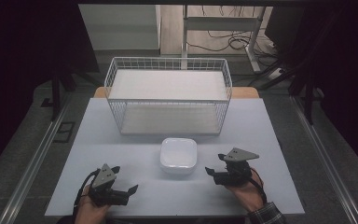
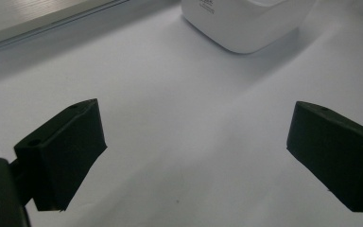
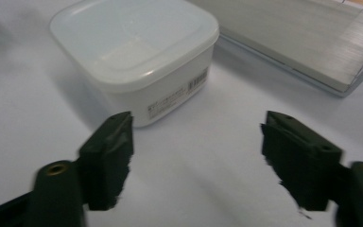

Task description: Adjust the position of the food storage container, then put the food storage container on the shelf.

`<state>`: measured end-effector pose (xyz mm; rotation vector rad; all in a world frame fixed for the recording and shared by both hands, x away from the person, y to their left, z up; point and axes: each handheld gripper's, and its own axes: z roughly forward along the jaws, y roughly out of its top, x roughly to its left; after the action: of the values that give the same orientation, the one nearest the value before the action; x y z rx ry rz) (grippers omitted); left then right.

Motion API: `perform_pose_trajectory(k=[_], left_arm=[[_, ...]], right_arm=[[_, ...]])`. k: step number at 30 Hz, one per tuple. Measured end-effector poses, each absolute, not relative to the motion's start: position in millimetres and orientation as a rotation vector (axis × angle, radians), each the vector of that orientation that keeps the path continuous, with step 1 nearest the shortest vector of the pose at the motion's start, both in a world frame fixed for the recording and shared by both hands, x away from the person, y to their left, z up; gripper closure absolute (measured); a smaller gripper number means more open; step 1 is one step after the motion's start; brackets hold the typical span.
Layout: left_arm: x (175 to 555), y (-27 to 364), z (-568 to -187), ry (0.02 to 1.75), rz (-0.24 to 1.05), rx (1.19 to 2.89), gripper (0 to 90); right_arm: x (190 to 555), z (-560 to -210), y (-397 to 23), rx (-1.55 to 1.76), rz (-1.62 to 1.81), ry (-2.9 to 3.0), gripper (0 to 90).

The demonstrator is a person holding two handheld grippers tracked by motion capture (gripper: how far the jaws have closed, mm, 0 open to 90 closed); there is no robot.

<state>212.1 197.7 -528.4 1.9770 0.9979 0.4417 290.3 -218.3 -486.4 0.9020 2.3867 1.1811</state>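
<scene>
Matte pale-grey tabletop [image 1: 121, 140], dark floor around. White wire basket [image 1: 168, 93] behind glossy white rounded-square plastic lidded container [image 1: 178, 155]. Left gripper [image 1: 129, 191] spread, empty; right gripper [image 1: 213, 164] spread, empty, beside container.

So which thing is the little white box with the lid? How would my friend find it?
Start at the big white wire basket standing at the back of the pale table. Just in front of it, nearer the person, sits the little white box, between the left gripper and the right gripper. It is the only small solid thing: square with rounded corners, a smooth lid, and a printed label on one side.
</scene>
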Motion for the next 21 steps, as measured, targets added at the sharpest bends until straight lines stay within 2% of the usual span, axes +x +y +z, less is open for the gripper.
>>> perform_pose_trajectory(k=[3, 4, 15, 21], left_arm=[[212.1, 197.5, -528.6, 1.0, 0.441, 1.98, 4.5], [212.0, 197.4, -528.2, 1.004, 0.442, 1.976, 4.4], [217.5, 194.8, -522.2, 0.997, 0.416, 1.949, 3.1], [235.6, 185.2, -513.3, 0.942, 0.373, 1.933, 3.3]], right_arm=[[286.4, -491.2, -219.8, 0.872, 1.172, 2.389, 10.8], [286.4, -491.9, -220.0, 0.871, 1.175, 2.389, 9.5], [290.8, -490.3, -220.3, 0.901, 1.198, 2.382, 4.3], [292.0, -485.3, -213.0, 0.909, 1.208, 2.383, 3.1]])
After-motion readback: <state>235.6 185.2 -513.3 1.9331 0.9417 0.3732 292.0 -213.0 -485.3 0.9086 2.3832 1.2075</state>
